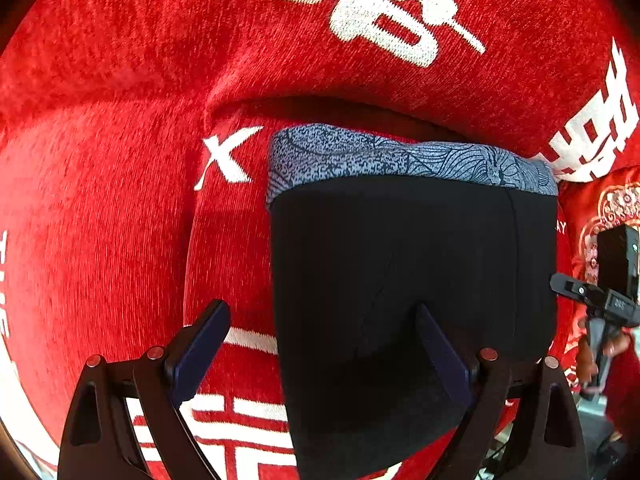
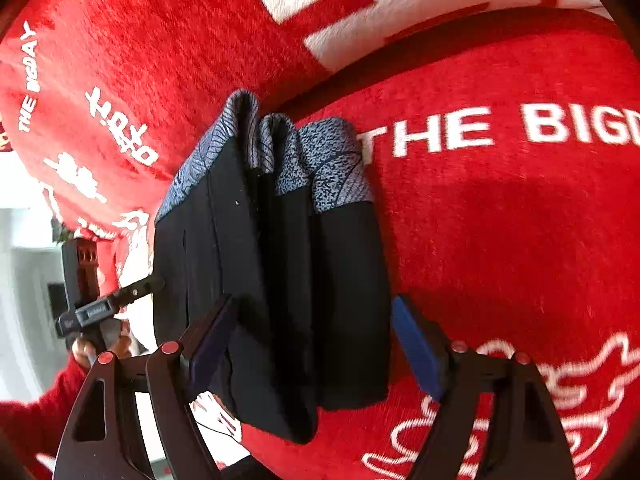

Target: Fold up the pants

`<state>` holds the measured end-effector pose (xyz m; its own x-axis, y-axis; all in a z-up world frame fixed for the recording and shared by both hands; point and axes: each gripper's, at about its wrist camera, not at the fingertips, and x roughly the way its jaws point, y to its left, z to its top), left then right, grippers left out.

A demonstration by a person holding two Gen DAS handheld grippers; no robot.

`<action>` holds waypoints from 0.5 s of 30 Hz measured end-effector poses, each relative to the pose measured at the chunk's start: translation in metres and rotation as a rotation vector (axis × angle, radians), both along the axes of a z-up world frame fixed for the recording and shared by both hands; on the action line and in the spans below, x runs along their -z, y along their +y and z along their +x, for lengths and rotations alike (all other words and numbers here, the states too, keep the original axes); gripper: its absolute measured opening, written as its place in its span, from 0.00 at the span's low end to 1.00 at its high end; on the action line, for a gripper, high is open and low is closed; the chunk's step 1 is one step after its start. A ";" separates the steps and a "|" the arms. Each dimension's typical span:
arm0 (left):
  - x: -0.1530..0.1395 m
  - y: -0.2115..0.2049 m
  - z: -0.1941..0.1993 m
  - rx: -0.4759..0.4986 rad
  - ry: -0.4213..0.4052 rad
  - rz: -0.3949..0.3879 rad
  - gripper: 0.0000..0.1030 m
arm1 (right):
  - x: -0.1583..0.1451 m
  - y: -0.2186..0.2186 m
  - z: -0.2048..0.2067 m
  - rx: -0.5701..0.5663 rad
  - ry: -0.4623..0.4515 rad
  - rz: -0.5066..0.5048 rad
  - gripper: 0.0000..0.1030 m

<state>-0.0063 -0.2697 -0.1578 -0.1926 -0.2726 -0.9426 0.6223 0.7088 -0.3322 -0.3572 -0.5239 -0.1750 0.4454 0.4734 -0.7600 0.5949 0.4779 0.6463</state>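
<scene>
Pants, smooth black folded rectangle

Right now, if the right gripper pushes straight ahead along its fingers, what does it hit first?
Most likely the folded black pants: the open right gripper already straddles the stack, with the red blanket underneath. Depth is uncertain.

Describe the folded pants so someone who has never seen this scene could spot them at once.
Start from the red plush cover with white lettering that fills both views. On it lies a compact black folded bundle, the pants. A blue-grey patterned waistband along the far edge sets them apart from everything red and white around them.
</scene>
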 end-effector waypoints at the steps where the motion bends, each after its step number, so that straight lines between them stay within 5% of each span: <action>1: 0.001 -0.001 0.002 0.010 0.003 -0.008 0.91 | 0.003 -0.001 0.002 -0.009 -0.007 0.010 0.80; 15: 0.040 -0.004 0.013 -0.095 0.150 -0.101 0.99 | 0.025 -0.014 0.022 -0.042 -0.043 0.130 0.82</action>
<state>0.0067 -0.2733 -0.1974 -0.2976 -0.3882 -0.8722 0.4922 0.7204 -0.4886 -0.3357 -0.5378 -0.2001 0.4544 0.5856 -0.6713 0.5464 0.4120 0.7292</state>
